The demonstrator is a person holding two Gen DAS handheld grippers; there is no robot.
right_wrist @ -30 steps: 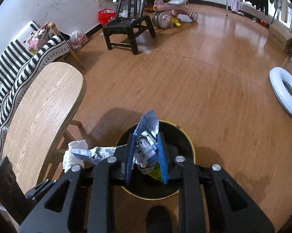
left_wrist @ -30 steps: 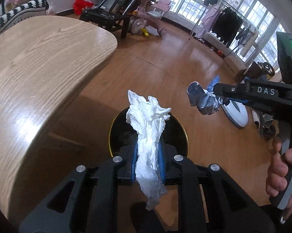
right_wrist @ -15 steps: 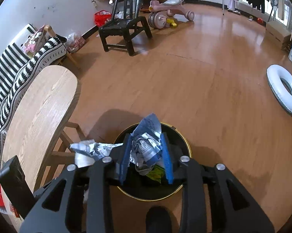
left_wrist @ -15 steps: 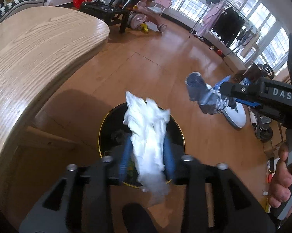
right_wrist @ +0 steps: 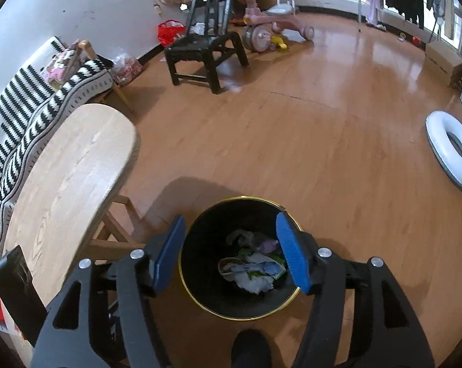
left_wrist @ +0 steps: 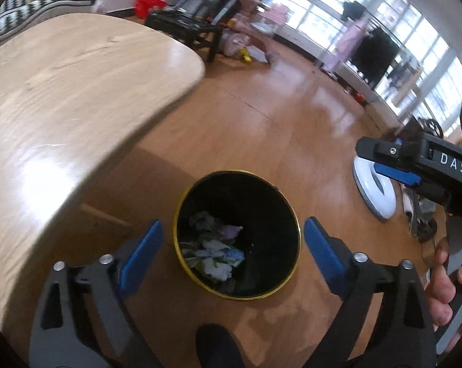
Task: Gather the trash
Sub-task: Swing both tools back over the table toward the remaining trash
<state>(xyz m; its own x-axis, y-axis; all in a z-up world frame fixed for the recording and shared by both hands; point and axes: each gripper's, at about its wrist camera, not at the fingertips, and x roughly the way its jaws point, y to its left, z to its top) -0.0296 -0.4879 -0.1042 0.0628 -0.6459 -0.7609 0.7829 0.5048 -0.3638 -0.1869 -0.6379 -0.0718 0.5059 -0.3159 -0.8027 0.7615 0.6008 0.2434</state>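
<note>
At the bottom of each wrist view, the left gripper (left_wrist: pixel 232 239) and right gripper (right_wrist: pixel 231 250) have just been opening and stand wide, nothing between their jaws. Just beyond, mid-frame, the black bin (left_wrist: pixel 200 196) holds crumpled trash (left_wrist: pixel 214 253). Farther, upper left, lies the wooden table (left_wrist: pixel 62 98).

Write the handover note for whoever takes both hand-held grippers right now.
Left hand-held gripper: jaws have just been opening, nothing between them.
Right hand-held gripper: jaws have just been opening, also empty.
Both hang over the black bin on the floor beside the wooden table.
Done: crumpled trash lies at the bottom of the bin.
Left: no other trash shows in either view; check the room before going on.
</note>
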